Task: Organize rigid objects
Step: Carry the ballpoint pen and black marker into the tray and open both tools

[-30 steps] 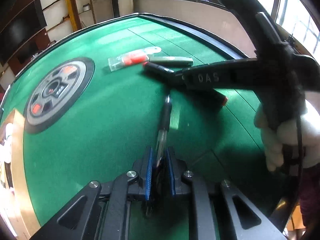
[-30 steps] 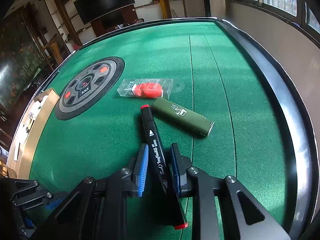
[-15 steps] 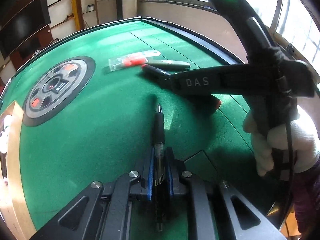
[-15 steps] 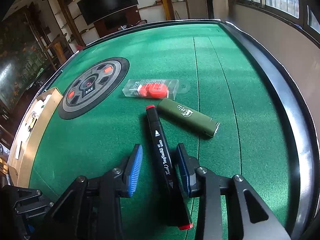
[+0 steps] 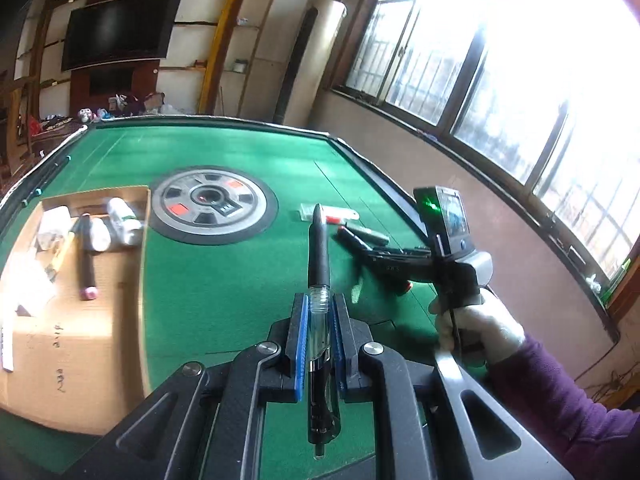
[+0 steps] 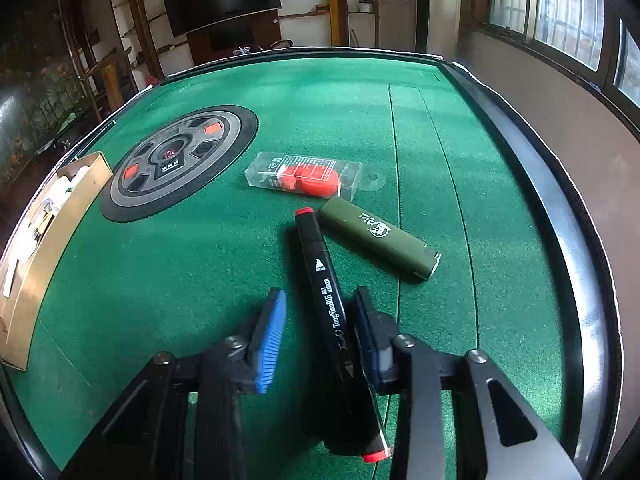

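- The left gripper pinches a clear-barrelled pen between its blue-padded fingers; the pen points straight ahead of the fingers and is raised above the green bench
- Ahead and to the left of those fingers sits an open cardboard box already holding a marker and some white items
- The right gripper has its fingers spread, one on each side of a black marker that lies flat on the bench; whether the right-hand pad touches it cannot be told
- Just beyond the right fingers lie an olive-green case and a clear packet with red contents, both close to the marker's far tip
- Judged step: the pen is in transit, the marker is not gripped
- Next, the left gripper likely needs to swing over the box and release; the right fingers need to close on the marker
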Tool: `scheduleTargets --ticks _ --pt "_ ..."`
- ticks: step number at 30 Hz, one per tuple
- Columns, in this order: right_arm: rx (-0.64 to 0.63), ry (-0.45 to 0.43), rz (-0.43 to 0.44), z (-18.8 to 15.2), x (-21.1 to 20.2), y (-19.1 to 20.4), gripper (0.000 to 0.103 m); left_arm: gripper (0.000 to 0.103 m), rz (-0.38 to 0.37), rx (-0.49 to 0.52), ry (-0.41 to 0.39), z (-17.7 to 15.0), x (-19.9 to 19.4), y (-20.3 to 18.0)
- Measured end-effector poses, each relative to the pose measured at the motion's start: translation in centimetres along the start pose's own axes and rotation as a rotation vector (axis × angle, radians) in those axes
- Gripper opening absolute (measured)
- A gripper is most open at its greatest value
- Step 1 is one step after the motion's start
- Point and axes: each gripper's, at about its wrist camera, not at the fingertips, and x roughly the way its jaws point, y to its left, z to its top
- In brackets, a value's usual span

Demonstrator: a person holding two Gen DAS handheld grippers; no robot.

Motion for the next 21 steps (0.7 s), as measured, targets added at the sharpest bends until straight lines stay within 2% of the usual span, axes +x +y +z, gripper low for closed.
scheduleTargets --ticks 1,5,10,15,18,21 --pt "0.011 0.008 0.011 -0.1 -0.2 -0.1 0.014 0.010 0.012 -0.005 -0.017 0.0 -1.1 0.6" --pt "0.100 0.005 0.071 -0.9 -2.0 -1.0 0.014 0.010 0.073 -0.056 -0.051 0.1 -4.3 4.5" --pt "0.211 0.006 0.274 -1.1 -4.3 0.0 0.014 0.010 0.171 -0.156 -0.077 -0.6 -7.5 10.1" --pt "0.153 0.021 0.424 -0.1 -5.2 6.8 0.014 0.010 0.250 -0.220 -0.053 -1.5 -7.8 15.2" --pt "0.112 0.050 0.537 0.4 -5.3 11.9 0.014 0.010 0.250 -0.282 -0.031 -1.6 -7.1 18.1" --pt "0.058 0.096 0.626 1.1 -4.8 17.7 0.014 0.010 0.281 -0.311 0.008 -1.5 -5.6 19.9"
